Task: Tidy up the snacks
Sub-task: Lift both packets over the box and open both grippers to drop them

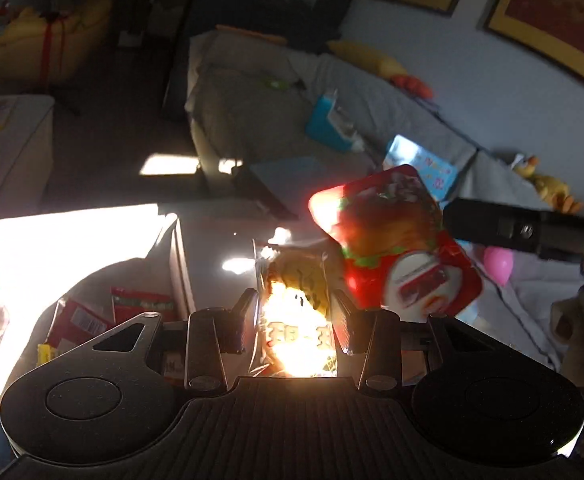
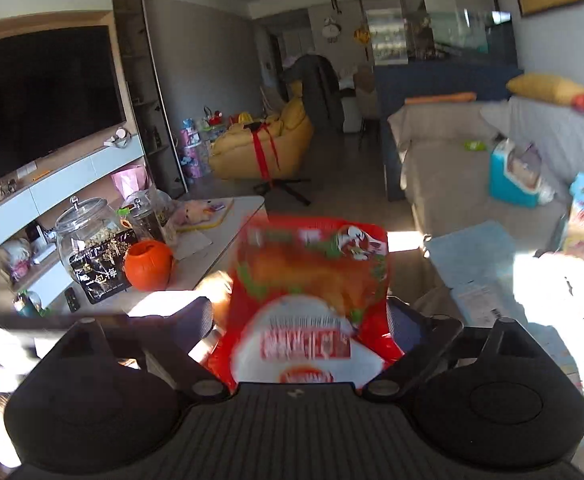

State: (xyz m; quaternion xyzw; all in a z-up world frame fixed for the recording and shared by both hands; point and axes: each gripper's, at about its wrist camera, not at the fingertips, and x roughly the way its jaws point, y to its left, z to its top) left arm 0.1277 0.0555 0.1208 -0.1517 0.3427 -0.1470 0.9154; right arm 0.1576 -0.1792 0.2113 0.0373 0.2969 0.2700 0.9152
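Currently left gripper [image 1: 295, 312] pinches a clear-wrapped yellowish snack pack [image 1: 295, 300], sun-glared, raised over the glossy table [image 1: 212, 248]. Red packets [image 1: 140, 304] lie in an open box [image 1: 178, 264] lower left. Right gripper [image 2: 303, 320], jaws spread wide, has a red foil snack pouch [image 2: 311, 296] between its fingers; actual pad contact unclear, blurred.

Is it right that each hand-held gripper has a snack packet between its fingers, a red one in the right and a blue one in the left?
Not quite. The packet in the left hand-held gripper is clear with yellowish contents, not blue; the left wrist view shows it. The right hand-held gripper does have the red packet between its fingers.
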